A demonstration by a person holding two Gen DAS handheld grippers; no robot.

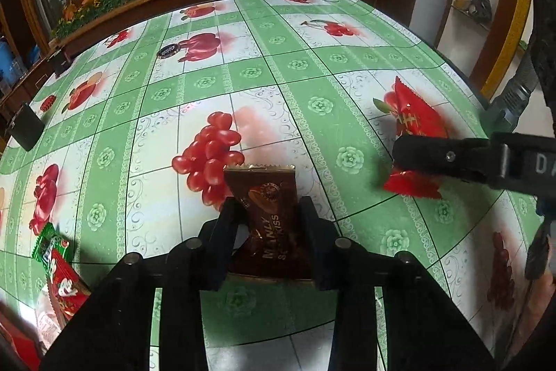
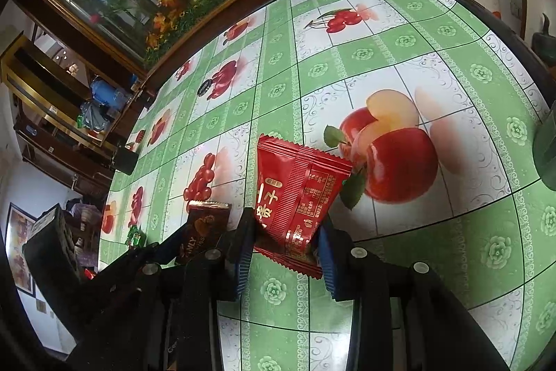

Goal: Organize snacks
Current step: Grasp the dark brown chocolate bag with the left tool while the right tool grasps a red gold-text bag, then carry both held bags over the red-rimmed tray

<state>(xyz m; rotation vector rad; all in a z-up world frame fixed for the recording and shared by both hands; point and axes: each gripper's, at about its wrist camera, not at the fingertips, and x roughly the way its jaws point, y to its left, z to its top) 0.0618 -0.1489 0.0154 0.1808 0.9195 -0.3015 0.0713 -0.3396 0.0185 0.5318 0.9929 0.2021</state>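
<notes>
The left gripper [image 1: 269,221] is squeezed on the brown snack packet [image 1: 267,214] and the right gripper [image 2: 286,246] on the red snack packet [image 2: 299,193], both pointing longways toward the table's [image 1: 312,65] far edge, red nearer the right edge.

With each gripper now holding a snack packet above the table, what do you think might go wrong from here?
1. The left gripper pinches the brown packet so that its wrapper buckles; the contents might get crushed.
2. The right gripper grips only the red packet's lower end, so it could slip out.
3. Both grippers work close together and could collide.
</notes>
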